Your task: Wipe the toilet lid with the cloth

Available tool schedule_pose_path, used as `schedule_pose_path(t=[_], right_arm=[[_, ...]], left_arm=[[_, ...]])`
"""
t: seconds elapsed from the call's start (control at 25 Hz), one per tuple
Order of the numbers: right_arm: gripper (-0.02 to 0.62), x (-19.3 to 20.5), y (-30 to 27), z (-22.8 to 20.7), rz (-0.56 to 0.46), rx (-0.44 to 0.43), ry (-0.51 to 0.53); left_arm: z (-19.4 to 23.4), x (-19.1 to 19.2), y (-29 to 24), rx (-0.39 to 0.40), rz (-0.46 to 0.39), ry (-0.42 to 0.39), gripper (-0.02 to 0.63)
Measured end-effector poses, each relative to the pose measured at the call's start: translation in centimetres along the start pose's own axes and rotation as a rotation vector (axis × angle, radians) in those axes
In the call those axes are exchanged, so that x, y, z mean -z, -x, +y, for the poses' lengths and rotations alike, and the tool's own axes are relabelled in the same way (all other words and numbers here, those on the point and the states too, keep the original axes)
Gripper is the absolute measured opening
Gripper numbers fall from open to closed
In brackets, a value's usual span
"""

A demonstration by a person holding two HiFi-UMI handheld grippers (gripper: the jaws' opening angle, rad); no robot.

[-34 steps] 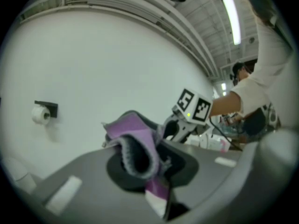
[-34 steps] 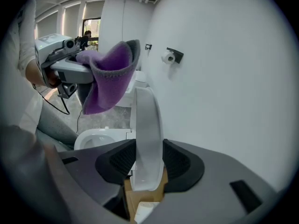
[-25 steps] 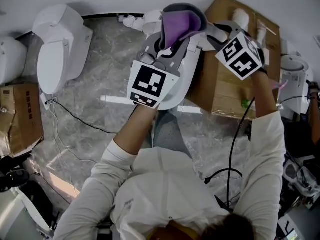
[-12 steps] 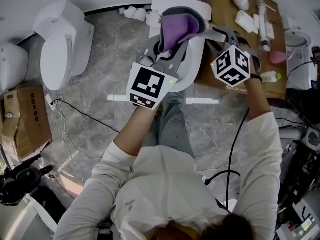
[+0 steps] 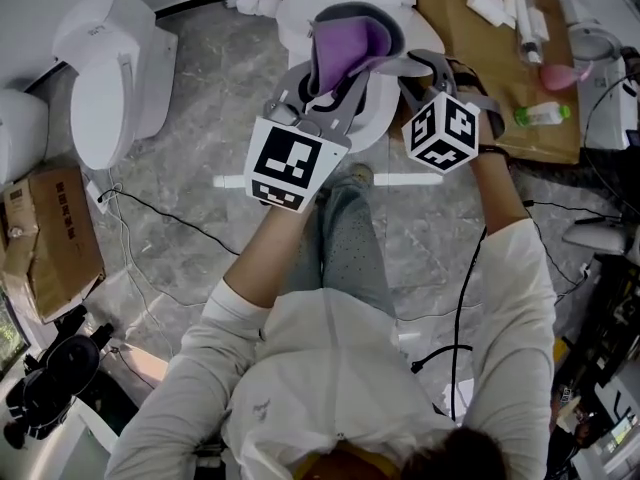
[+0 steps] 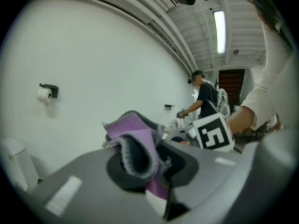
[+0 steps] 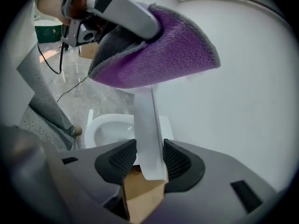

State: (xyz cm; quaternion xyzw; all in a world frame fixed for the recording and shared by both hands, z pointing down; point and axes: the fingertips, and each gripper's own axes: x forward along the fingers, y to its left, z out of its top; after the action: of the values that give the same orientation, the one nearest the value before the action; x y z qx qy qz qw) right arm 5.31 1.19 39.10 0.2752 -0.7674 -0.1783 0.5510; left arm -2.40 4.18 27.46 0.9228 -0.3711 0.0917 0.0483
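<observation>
Head view and both gripper views. Left tool [image 5: 335, 83] has its jaws closed on one purple cloth [image 5: 345, 40], grey on its other face, which is draped over the top edge of the raised toilet lid [image 7: 148, 120]. Right tool [image 7: 150, 160] is clamped onto that lid, seen edge-on, both pads against its white faces (the open bowl [image 7: 108, 127] lies behind). Each tool carries one cube of black-and-white square markers. A second toilet [image 5: 110, 78] stands to the left, well apart. One cardboard box [image 5: 55, 238] sits on the floor [image 5: 200, 218].
</observation>
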Motion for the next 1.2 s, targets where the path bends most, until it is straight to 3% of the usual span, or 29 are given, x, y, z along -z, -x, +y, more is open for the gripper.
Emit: schedule_pose_path(t=[0.52, 1.2], right_arm=[[0.186, 1.6, -1.6, 9.4, -0.03, 0.028, 0.078], [0.193, 4.4, -6.3, 20.2, -0.014, 0.077, 0.161]], left_arm=[[-3.7, 5.7, 1.1, -0.109, 0.038, 0.056, 0.049], [-4.2, 14.4, 2.1, -0.128, 0.045, 0.072, 0.049]])
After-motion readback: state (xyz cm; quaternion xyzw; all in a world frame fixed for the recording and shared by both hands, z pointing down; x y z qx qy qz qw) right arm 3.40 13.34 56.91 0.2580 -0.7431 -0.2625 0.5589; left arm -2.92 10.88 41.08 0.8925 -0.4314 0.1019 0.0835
